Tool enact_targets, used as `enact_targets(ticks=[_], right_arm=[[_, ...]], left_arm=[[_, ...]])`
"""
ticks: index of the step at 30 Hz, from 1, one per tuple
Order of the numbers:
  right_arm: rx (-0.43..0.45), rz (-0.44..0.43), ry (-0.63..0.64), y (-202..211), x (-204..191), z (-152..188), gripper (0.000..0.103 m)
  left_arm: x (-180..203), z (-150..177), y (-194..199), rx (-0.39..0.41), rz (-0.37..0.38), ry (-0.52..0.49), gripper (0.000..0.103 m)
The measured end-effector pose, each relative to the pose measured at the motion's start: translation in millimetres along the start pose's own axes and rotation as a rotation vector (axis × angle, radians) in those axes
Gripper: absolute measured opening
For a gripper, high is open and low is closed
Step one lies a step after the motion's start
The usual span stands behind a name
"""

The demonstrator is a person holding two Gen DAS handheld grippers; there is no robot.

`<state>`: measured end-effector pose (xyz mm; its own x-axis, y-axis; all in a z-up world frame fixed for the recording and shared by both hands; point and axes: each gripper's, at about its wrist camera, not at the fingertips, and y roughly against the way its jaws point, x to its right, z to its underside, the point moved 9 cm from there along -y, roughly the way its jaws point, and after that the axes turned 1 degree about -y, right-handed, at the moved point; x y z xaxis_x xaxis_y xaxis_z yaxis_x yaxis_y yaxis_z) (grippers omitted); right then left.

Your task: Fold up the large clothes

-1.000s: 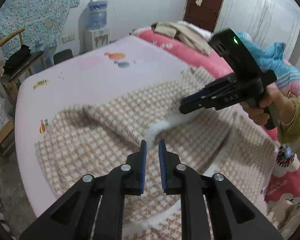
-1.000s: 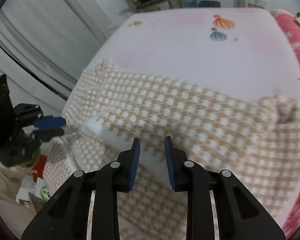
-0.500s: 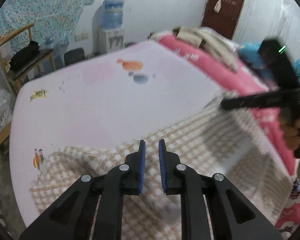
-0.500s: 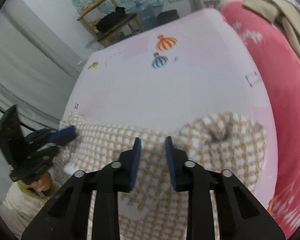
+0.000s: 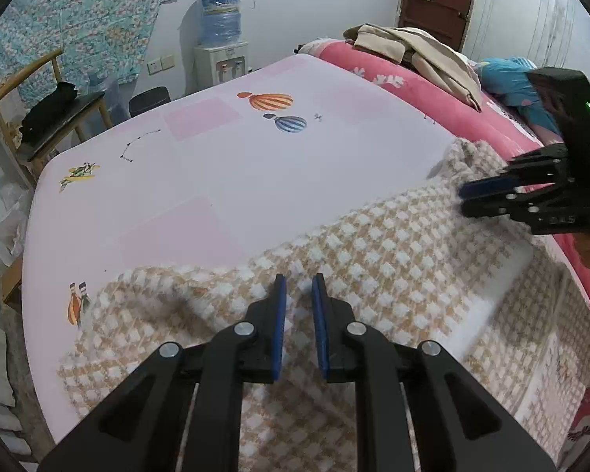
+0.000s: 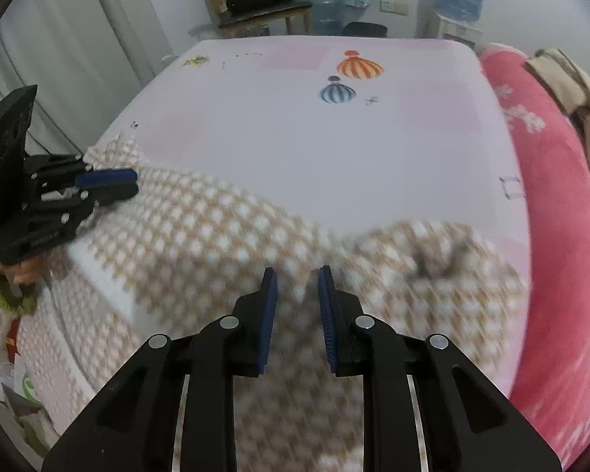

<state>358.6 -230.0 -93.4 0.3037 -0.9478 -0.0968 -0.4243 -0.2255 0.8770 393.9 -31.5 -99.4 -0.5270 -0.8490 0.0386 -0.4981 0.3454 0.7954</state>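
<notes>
Even, diffuse indoor light; no glare. Fisheye distortion bends both views, with dark vignetted corners. Left wrist view: sharp; the checked garment (image 5: 373, 259) carries a soft shadow in its left fold, and the right gripper (image 5: 466, 198) is slightly blurred. Right wrist view: motion blur smears the garment's near pattern; the bedsheet (image 6: 295, 137) stays fairly crisp.

A home bedroom — bed (image 5: 224, 165), water dispenser (image 5: 221, 59), wooden chair (image 5: 39, 90).
</notes>
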Motion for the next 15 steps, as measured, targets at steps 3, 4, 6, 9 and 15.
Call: enact_targets(ticks=[3,4,6,9,15], right_arm=[[-0.019,-0.016,-0.066,13.9,10.0,15.2,0.019],[-0.027,-0.028,-0.114,16.4,13.2,17.0,0.025],[-0.013,-0.057,-0.178,25.0,21.4,21.7,0.030],[-0.001,-0.155,-0.244,34.7,18.4,22.5,0.032],[-0.061,-0.182,-0.252,11.7,5.6,20.2,0.028]], left_arm=[[-0.4,2.4,2.7,0.000,-0.009,0.002,0.013],[-0.2,2.8,4.6,0.001,-0.013,0.003,0.013],[1.6,4.1,12.0,0.006,-0.013,0.015,0.013],[11.1,5.2,25.6,0.028,0.032,0.022,0.013],[43.9,23.4,29.2,-0.009,0.036,-0.092,0.013]])
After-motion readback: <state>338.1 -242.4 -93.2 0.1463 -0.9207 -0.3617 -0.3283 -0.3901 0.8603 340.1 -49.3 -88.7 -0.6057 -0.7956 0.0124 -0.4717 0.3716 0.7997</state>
